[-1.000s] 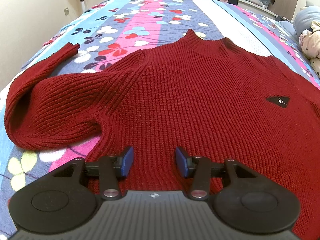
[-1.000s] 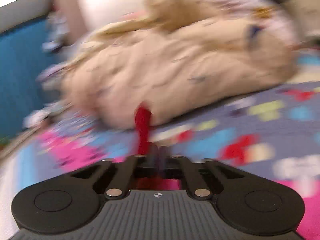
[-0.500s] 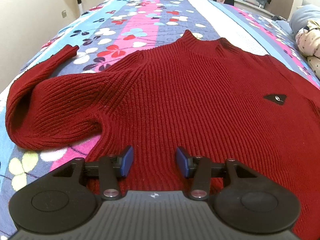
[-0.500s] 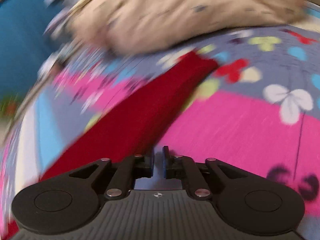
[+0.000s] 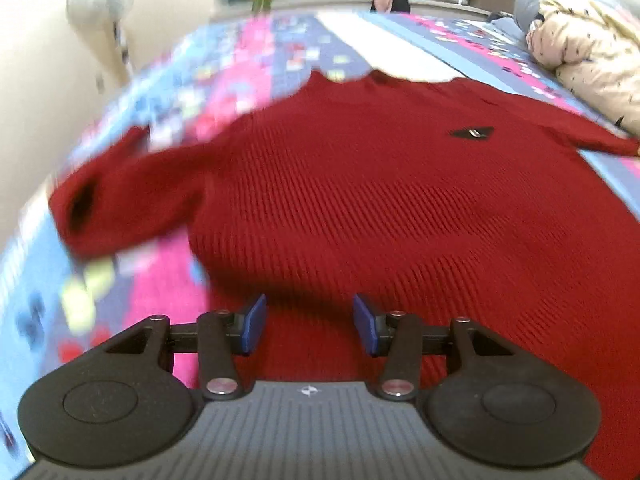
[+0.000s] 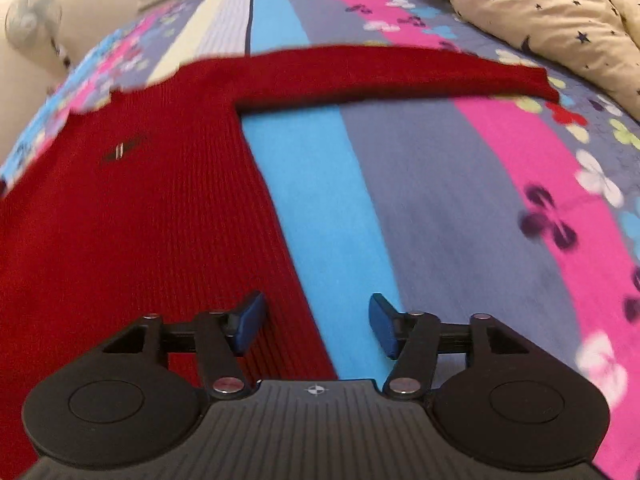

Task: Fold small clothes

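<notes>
On the floral striped bed [image 6: 460, 184], red ribbed sweater [image 5: 380, 200] lies flat, one sleeve [image 6: 400, 72] stretched toward beige quilt [image 6: 552, 12]; left claw [image 5: 309, 326] and right claw [image 6: 316, 326] both spread, empty.

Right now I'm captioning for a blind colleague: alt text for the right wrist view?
A red sweater lies flat on a floral striped bedspread, one sleeve stretched sideways. The open right gripper straddles its side edge.
</notes>
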A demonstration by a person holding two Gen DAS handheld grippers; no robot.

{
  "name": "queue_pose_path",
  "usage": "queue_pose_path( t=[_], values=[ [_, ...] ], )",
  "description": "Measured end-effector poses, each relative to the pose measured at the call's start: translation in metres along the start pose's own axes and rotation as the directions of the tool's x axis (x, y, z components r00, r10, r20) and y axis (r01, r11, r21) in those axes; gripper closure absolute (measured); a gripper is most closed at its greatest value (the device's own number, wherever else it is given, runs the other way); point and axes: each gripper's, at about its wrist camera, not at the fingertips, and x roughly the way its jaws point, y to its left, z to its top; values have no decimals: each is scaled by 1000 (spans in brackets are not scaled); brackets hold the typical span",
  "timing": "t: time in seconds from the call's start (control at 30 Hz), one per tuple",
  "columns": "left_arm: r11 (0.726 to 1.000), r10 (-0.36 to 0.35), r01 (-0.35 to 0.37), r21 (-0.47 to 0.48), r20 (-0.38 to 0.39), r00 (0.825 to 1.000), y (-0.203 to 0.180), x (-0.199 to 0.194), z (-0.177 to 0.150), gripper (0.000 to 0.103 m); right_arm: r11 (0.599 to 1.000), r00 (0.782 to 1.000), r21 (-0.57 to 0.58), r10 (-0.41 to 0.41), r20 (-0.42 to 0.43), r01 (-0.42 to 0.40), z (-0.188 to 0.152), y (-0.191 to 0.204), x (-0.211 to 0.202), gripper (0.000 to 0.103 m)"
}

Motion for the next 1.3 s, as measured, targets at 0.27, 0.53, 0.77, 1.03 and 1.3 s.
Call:
queue_pose_path(
  t=[0.27,0.53,0.77,1.03,1.3],
  values=[
    [999,2,-4,-50,-35,999,21,-38,-51,48,996,995,30,85,49,-86,-54,-23,-27,38],
    [947,16,-63,-316,-149,989,66,-48,-79,42,982,989,122,145,22,-147,-58,-28,-33,32],
    [950,8,-52,-307,-141,990,67,-51,-83,42,977,998,207,44,38,-51,-62,-42,-41,32],
    [948,13,-62,-311,-157,988,64,-53,-84,42,973,993,199,112,24,-115,-68,-40,-40,29],
    [972,45,-75,-221,-140,989,55,-57,-81,89,989,990,40,141,29,-142,-73,-13,-48,83]
  ],
)
